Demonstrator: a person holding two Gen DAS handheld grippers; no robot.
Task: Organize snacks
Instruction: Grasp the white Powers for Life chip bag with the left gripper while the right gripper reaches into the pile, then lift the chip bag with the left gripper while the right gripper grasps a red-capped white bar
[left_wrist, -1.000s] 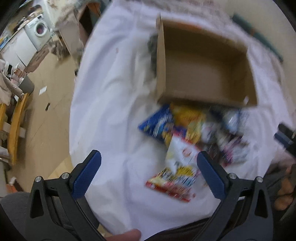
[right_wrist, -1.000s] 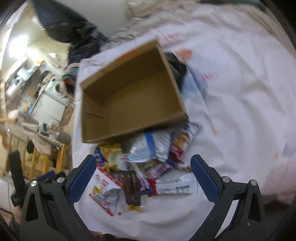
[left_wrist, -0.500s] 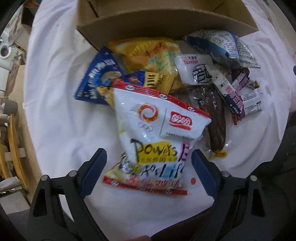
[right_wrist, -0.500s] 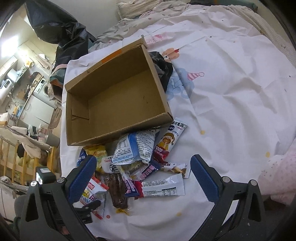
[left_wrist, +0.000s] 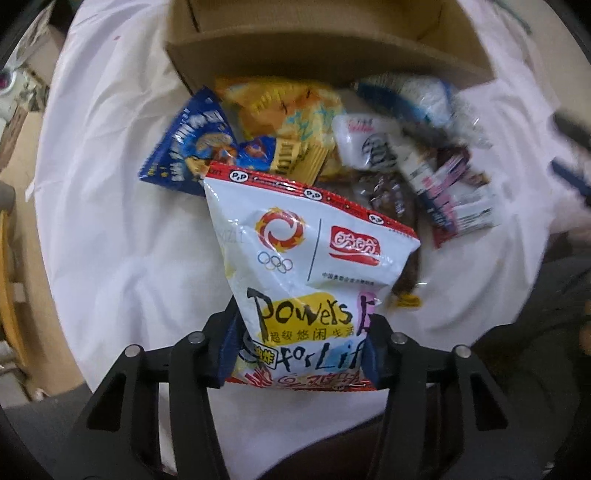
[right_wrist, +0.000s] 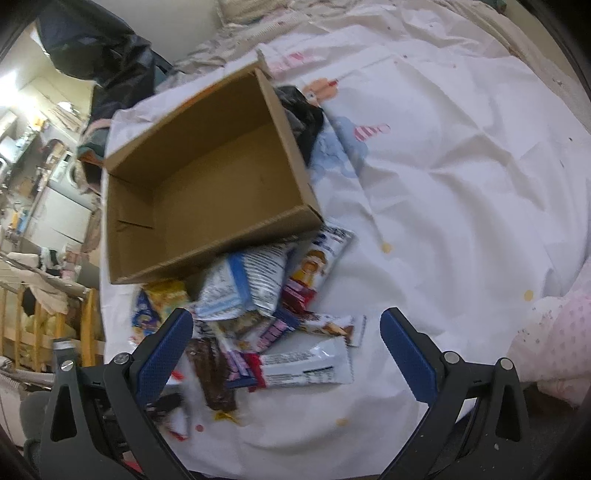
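Note:
A white snack bag with a red top edge lies at the near end of a pile of snacks on the bed sheet. My left gripper points straight down at it. Its jaws are closing, and both blue pads press on the sides of the bag's lower end, which bulges between them. Behind it lie a blue bag and a yellow bag, up against the open cardboard box. My right gripper hovers open over the pile of snacks, gripping nothing. The box looks empty inside.
A white sheet covers the bed to the right of the box. A black cloth lies against the box's right wall. A pink pillow sits at the right edge. A wooden rail stands beyond the bed's left edge.
My left gripper has come down over the white snack bag and its jaws have closed in from wide open onto the bag's lower end. The right gripper has stayed open and nearly still.

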